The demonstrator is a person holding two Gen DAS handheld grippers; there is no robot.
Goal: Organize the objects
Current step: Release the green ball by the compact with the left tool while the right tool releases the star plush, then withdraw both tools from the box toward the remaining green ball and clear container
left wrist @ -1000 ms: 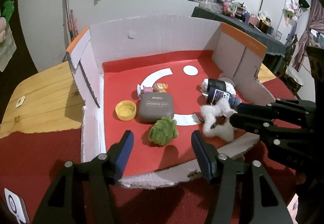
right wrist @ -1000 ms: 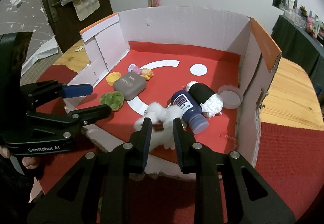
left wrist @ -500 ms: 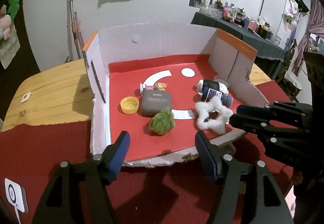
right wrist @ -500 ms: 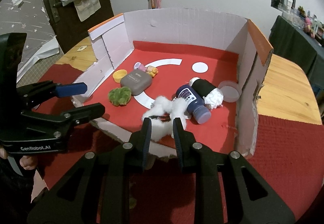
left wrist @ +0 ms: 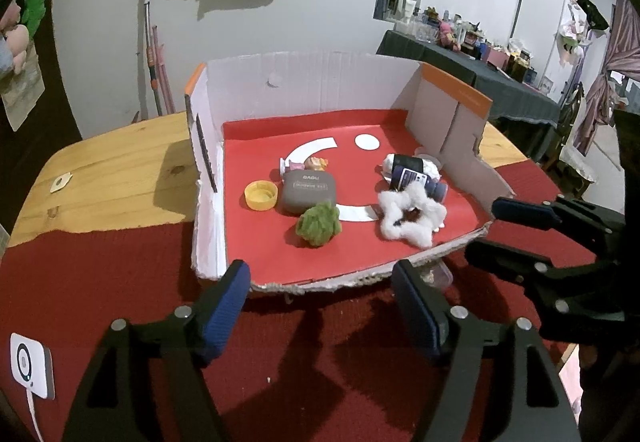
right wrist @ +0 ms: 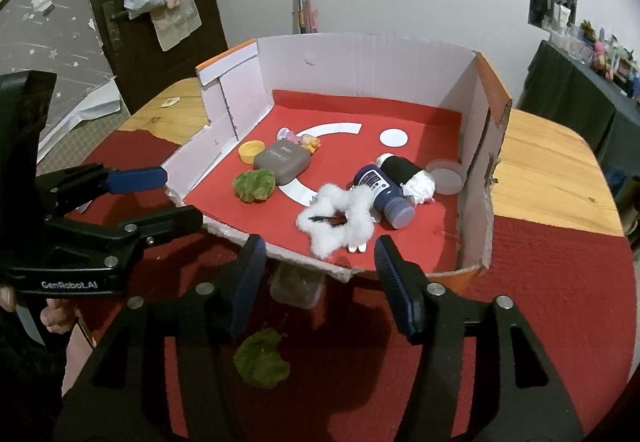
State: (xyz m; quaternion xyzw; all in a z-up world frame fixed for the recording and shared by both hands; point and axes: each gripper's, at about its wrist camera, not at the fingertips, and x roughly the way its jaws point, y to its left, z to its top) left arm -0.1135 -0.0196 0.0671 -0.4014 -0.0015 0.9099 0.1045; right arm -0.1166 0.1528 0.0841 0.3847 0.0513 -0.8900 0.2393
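Observation:
An open cardboard box (left wrist: 304,90) (right wrist: 360,62) with a red floor holds a white fluffy scrunchie (left wrist: 410,216) (right wrist: 340,218), a green fuzzy ball (left wrist: 318,224) (right wrist: 254,184), a grey case (left wrist: 308,192) (right wrist: 282,160), a yellow cap (left wrist: 261,195) (right wrist: 251,151), a dark blue bottle (left wrist: 416,180) (right wrist: 384,194) and small toys (left wrist: 308,164). My left gripper (left wrist: 320,306) is open and empty in front of the box. My right gripper (right wrist: 320,282) is open and empty, just in front of the scrunchie.
The box stands on a wooden table (left wrist: 112,170) partly covered by red cloth (left wrist: 120,282). A second green fuzzy ball (right wrist: 262,358) and a clear small container (right wrist: 296,286) lie on the cloth before the box. A clear lid (right wrist: 446,176) lies inside at the right wall.
My right gripper opened and let go of the white scrunchie, which now lies on the box floor. Both grippers pulled back from the box.

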